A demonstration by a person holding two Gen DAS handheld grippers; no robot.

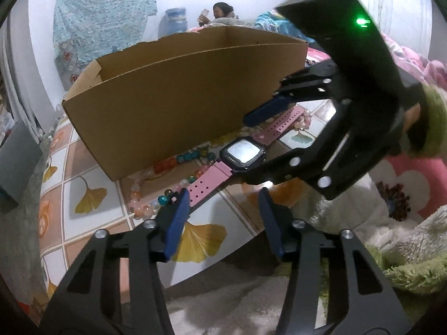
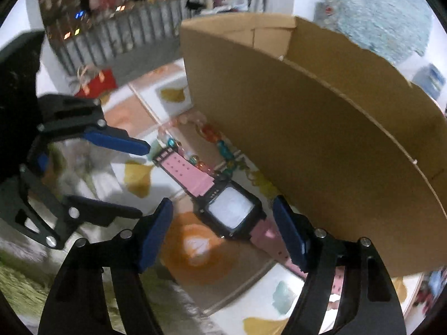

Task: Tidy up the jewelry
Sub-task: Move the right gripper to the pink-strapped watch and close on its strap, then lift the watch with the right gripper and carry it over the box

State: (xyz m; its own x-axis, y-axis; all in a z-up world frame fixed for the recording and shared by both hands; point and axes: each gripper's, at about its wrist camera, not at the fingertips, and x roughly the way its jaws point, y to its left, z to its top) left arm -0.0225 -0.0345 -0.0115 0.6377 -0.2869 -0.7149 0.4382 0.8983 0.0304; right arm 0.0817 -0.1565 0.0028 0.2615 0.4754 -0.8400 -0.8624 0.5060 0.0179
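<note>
The pink watch [image 2: 227, 209] lies flat on the tiled floor [image 1: 92, 167], just beside the near wall of the cardboard box [image 1: 173, 89], with bead bracelets [image 1: 167, 164] around it. The right gripper [image 2: 223, 231] stands open over the watch face, gripping nothing. The left gripper [image 1: 223, 209] is half open at the strap end, also empty.

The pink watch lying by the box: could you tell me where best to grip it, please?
Probably the pink watch by its black case, from above, pads across the narrow sides: it lies flat, face up, straps limp, with the cardboard box close alongside.
</note>
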